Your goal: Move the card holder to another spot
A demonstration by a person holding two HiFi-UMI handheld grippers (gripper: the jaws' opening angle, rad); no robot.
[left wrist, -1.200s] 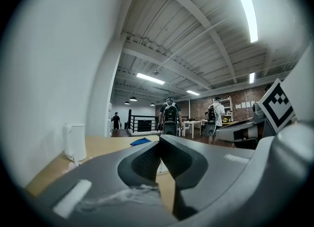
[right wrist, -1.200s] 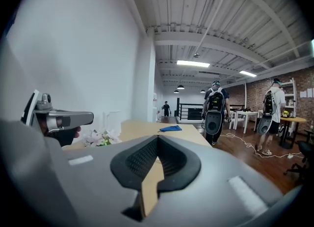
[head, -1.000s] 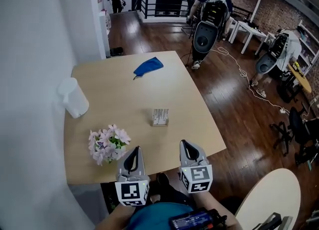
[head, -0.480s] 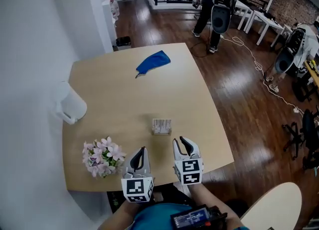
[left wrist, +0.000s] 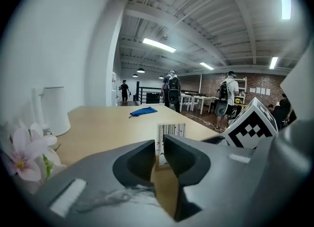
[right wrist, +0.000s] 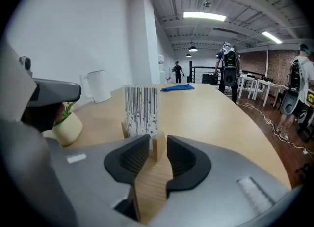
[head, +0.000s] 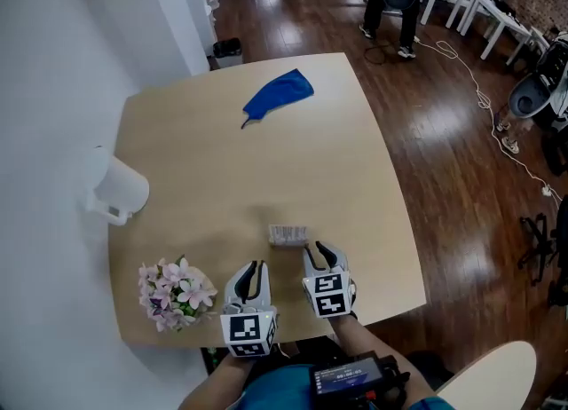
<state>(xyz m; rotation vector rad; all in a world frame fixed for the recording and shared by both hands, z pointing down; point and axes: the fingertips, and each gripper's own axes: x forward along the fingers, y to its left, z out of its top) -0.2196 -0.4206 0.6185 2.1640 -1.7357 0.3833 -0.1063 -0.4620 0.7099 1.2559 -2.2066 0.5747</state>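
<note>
Just now your right gripper (right wrist: 158, 141) had been opening its jaws wide, the card holder (right wrist: 141, 109) foot between them, unpinched. Your left gripper (left wrist: 160, 146) stood slightly parted, empty. Near the table (head: 266, 151) front edge, open room lay beyond.

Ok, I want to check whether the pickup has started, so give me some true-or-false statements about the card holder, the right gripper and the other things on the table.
1. The card holder stands on the table just ahead of the right gripper. True.
2. The right gripper is clamped on the card holder. False: its jaws have just been opening and stand apart, with the holder's wooden end at their tips, not gripped.
3. The blue cloth lies beside the flowers. False: the cloth is at the far end and the flowers are at the near left corner.
4. The white jug stands at the table's left edge. True.
</note>
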